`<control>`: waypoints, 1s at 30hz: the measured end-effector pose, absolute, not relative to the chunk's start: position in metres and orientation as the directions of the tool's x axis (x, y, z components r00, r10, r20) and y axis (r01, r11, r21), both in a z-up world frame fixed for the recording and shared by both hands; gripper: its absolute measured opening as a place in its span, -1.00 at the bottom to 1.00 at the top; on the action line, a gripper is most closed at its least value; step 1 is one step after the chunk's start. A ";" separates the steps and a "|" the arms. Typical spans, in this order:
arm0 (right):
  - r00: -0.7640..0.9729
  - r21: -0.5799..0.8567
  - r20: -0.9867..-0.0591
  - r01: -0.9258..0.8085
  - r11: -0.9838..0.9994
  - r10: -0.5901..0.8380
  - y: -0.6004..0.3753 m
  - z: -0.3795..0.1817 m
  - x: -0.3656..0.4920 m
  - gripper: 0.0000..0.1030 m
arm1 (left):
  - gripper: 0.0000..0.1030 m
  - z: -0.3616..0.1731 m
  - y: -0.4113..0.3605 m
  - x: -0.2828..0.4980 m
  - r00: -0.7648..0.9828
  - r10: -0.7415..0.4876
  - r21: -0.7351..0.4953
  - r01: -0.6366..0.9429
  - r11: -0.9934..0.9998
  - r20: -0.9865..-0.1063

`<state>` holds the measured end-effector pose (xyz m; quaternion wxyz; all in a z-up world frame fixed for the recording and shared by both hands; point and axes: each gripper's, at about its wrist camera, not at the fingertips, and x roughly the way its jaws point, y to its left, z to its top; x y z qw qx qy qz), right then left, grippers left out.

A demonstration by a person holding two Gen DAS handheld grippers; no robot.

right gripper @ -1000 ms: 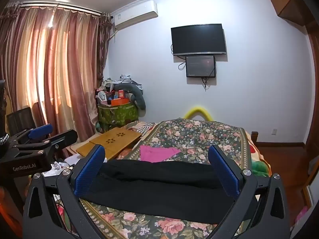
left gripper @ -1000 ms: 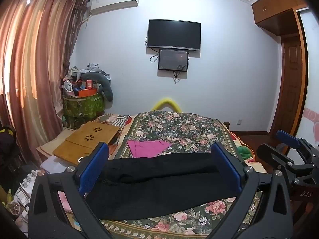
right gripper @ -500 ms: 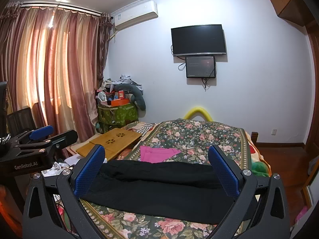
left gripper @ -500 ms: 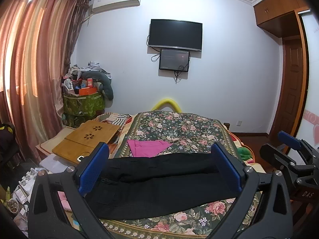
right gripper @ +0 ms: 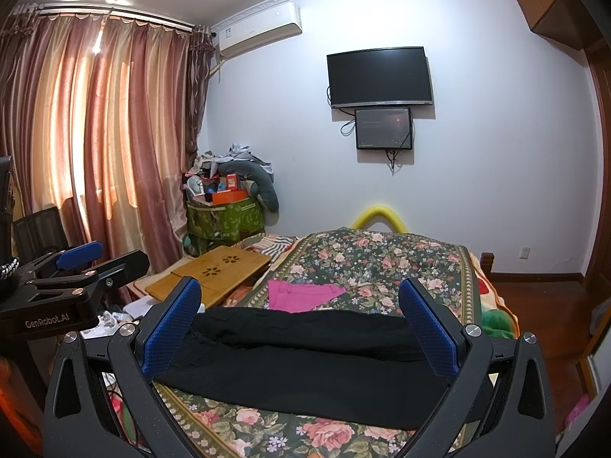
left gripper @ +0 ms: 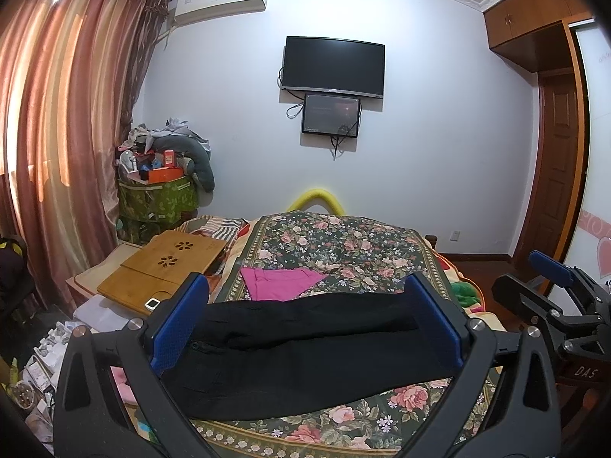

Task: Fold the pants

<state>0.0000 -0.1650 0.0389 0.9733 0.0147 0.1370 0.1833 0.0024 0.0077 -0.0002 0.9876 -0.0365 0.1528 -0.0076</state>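
Note:
Black pants lie across the near end of a floral bed cover, folded lengthwise, long axis left to right. They also show in the right wrist view. My left gripper is open and empty, held above the pants at the bed's near edge. My right gripper is open and empty, also above the pants. The right gripper shows at the right of the left wrist view; the left gripper shows at the left of the right wrist view.
A folded pink garment lies on the bed beyond the pants. A wooden lap desk sits left of the bed. A green bin piled with clutter stands by the curtain. A wooden door is at the right.
Both grippers have barely moved; the left wrist view shifted slightly. The pants lie unchanged.

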 end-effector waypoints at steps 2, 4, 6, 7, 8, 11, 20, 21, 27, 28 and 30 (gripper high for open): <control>0.895 0.079 -0.262 -0.353 0.932 0.361 -0.165 0.039 0.001 0.99 | 1.00 0.000 0.007 0.003 0.953 -0.026 -0.074 0.004 0.997 -0.301; 0.895 0.079 -0.261 -0.353 0.932 0.361 -0.165 0.039 0.000 0.99 | 1.00 0.000 0.006 0.004 0.953 -0.025 -0.073 0.003 0.997 -0.301; 0.895 0.080 -0.262 -0.352 0.932 0.361 -0.165 0.039 0.000 0.99 | 1.00 -0.001 0.007 0.003 0.953 -0.026 -0.075 0.004 0.997 -0.301; 0.895 0.080 -0.262 -0.353 0.932 0.361 -0.165 0.039 0.000 0.99 | 1.00 0.000 0.006 0.003 0.953 -0.027 -0.075 0.005 0.997 -0.301; 0.895 0.081 -0.261 -0.353 0.932 0.362 -0.167 0.039 0.000 0.99 | 1.00 -0.001 0.006 0.004 0.953 -0.026 -0.074 0.004 0.997 -0.301; 0.895 0.081 -0.262 -0.352 0.932 0.361 -0.167 0.039 0.000 0.99 | 1.00 -0.001 0.006 0.004 0.953 -0.024 -0.073 0.002 0.997 -0.302; 0.893 0.086 -0.266 -0.352 0.932 0.362 -0.170 0.039 0.000 0.99 | 1.00 -0.002 0.007 0.004 0.952 -0.023 -0.076 0.000 0.997 -0.306; 0.894 0.086 -0.266 -0.352 0.932 0.362 -0.170 0.039 0.000 0.99 | 1.00 -0.002 0.006 0.004 0.952 -0.022 -0.075 -0.002 0.997 -0.306; 0.893 0.087 -0.267 -0.351 0.932 0.362 -0.170 0.039 0.000 0.99 | 1.00 -0.002 0.007 0.004 0.952 -0.021 -0.077 -0.002 0.997 -0.306; 0.894 0.086 -0.266 -0.351 0.932 0.361 -0.170 0.039 0.000 0.99 | 1.00 -0.002 0.006 0.004 0.952 -0.021 -0.077 -0.002 0.997 -0.306; 0.893 0.088 -0.267 -0.351 0.932 0.362 -0.170 0.038 0.000 0.99 | 1.00 -0.002 0.007 0.004 0.952 -0.022 -0.076 -0.002 0.997 -0.306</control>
